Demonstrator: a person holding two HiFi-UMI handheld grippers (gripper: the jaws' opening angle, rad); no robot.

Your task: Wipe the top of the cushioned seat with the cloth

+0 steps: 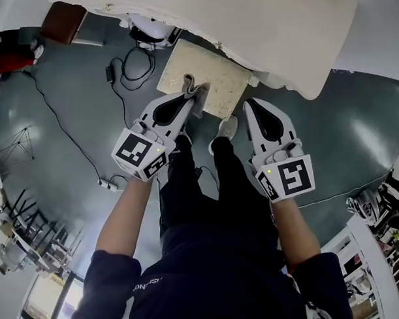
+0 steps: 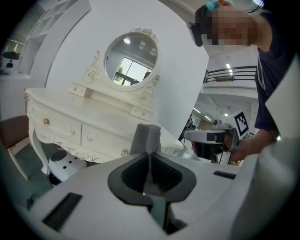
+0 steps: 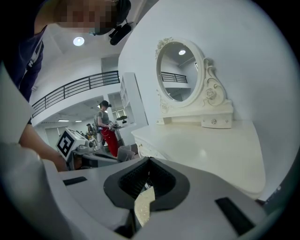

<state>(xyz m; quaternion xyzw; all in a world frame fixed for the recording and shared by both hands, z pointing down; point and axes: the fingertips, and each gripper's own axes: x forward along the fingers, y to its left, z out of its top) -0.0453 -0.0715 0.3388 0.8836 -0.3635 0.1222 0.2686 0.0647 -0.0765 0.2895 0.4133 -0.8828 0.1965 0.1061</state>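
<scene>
While my left gripper (image 1: 196, 95) hovers over the seat's (image 1: 218, 81) near edge, its fingers grasp the grey cloth (image 1: 191, 83). Right gripper (image 1: 248, 104), fingers clenched on nothing, hangs just beside the seat's right edge.

Grey-green floor (image 1: 73, 107), bit of a cable mess

Cream seat (image 1: 213, 89) stands on it just beside the white worktop (image 1: 260, 29). Black cables (image 1: 62, 126) run down the left to a power strip (image 1: 109, 185), and the person's shoes (image 1: 228, 127) are right by the seat.
</scene>
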